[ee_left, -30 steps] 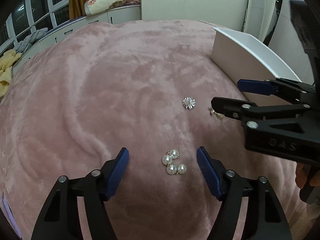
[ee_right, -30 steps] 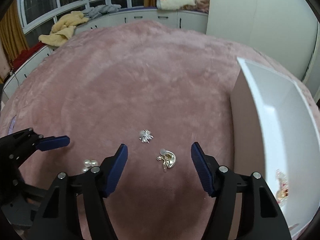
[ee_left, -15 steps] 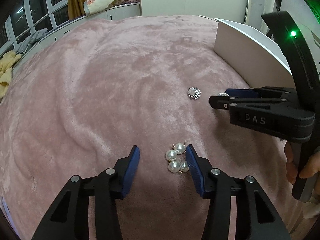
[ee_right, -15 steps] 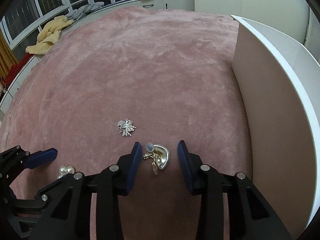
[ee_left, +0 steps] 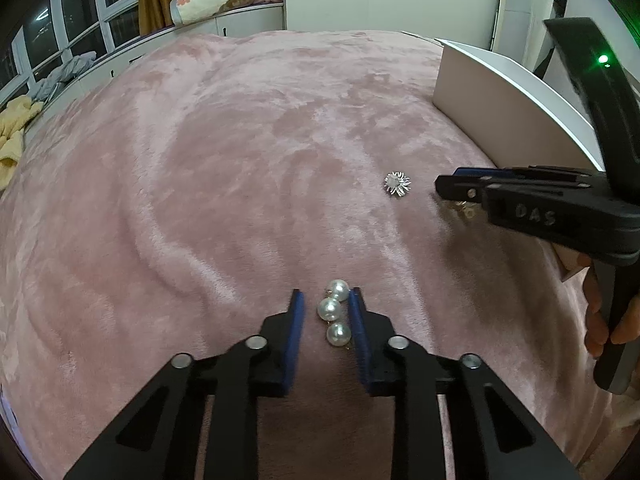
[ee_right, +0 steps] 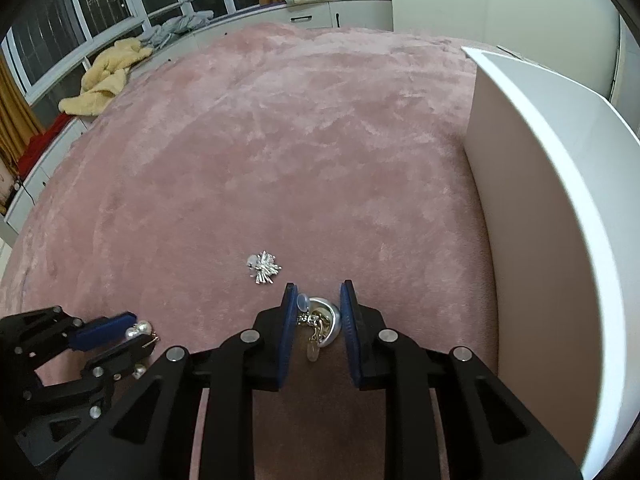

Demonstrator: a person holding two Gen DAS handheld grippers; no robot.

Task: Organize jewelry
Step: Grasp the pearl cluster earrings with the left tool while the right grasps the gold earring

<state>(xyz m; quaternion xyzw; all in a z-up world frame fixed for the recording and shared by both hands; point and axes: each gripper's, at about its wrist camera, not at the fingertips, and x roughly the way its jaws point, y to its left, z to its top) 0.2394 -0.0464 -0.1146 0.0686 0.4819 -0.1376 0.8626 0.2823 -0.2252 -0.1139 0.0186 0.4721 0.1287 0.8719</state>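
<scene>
Pink plush blanket (ee_left: 224,168). Left gripper (ee_left: 326,298) has just been closing; its blue pads now flank the pearl earrings (ee_left: 334,312), right pad touching, left pad a sliver off (grip not certain). Right gripper (ee_right: 318,292) has likewise just been closing, pads pressed on the silver shell earring (ee_right: 326,320). Spiky silver brooch (ee_right: 264,267) lies loose between them. White box (ee_right: 540,184) stands just right.

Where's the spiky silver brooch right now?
The spiky silver brooch lies loose on the pink blanket, between the pearl earrings and the right gripper, ahead of both.
</scene>
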